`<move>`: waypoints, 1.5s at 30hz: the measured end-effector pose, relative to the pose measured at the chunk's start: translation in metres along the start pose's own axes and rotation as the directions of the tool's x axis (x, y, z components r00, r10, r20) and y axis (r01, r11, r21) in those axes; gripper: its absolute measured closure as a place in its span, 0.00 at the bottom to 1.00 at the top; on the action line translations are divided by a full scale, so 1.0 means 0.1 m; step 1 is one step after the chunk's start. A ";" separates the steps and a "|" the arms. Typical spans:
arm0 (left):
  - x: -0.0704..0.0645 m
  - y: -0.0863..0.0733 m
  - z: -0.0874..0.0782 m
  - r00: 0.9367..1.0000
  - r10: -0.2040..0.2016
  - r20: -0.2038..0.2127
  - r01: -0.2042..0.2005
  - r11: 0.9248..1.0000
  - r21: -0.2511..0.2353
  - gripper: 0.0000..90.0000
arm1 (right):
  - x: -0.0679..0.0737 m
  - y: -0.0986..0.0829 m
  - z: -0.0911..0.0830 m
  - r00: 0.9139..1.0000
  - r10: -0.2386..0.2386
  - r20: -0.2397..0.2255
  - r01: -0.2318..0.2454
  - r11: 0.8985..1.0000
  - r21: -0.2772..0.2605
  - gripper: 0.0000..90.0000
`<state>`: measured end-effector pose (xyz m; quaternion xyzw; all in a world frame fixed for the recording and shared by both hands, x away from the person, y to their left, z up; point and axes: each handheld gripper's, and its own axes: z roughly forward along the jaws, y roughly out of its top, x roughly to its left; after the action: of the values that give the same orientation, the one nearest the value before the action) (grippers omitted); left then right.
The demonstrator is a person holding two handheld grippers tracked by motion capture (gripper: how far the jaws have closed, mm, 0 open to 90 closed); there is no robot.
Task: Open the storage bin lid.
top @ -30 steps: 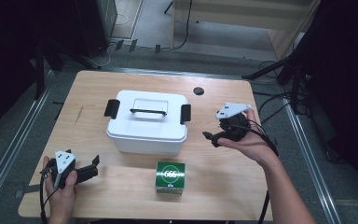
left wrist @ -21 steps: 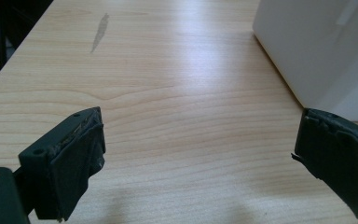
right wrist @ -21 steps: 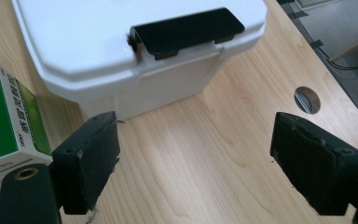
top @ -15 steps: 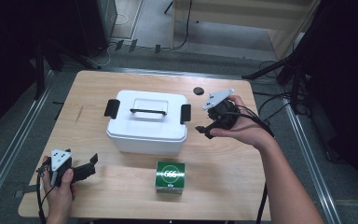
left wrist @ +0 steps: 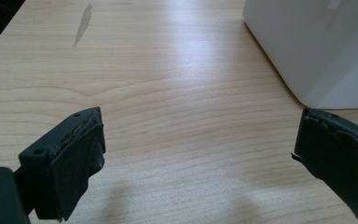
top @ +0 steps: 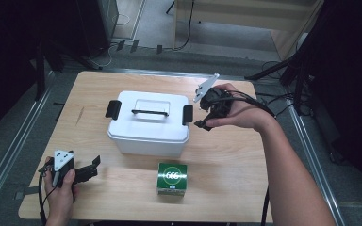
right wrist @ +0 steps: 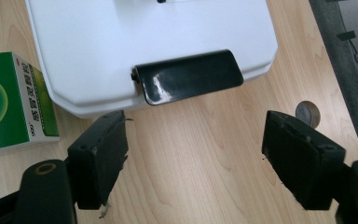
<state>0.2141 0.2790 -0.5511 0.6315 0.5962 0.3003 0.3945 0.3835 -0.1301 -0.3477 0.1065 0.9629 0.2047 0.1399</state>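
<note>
View from above, with both gripper views. A white box stands at the middle of the desk, lid on, its handle folded flat and a black latch on each short end. Your right gripper hovers just beside the right-hand latch, tipped down toward it; its jaws stand wide apart and hold nothing. In the right gripper view that latch lies straight ahead between the jaws, closed against the lid, so the tilt and the wide opening appear chosen to bring a jaw under the latch's lower lip. A small round insert sits in the desk beyond the right jaw, clear of the approach.

Your left gripper rests low near the front left corner, well apart from the box, jaws likewise wide open and empty. The left gripper view shows bare wood between them and the box's near corner off to one side; this hand seems parked, leaving the left-hand latch for later.

A green carton stands near the front edge, just in front of the box and untouched, probably waiting for the box to be opened.
</note>
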 end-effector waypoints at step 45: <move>0.00 0.01 0.01 1.000 -0.004 -0.008 0.004 1.000 0.014 0.03 | 0.16 0.97 0.51 0.978 -0.174 -0.113 0.179 0.983 0.035 0.88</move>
<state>0.2156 0.2789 -0.5513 0.6318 0.6013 0.2978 0.3880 0.3988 -0.0206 -0.3547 0.0124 0.9791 0.1755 0.1019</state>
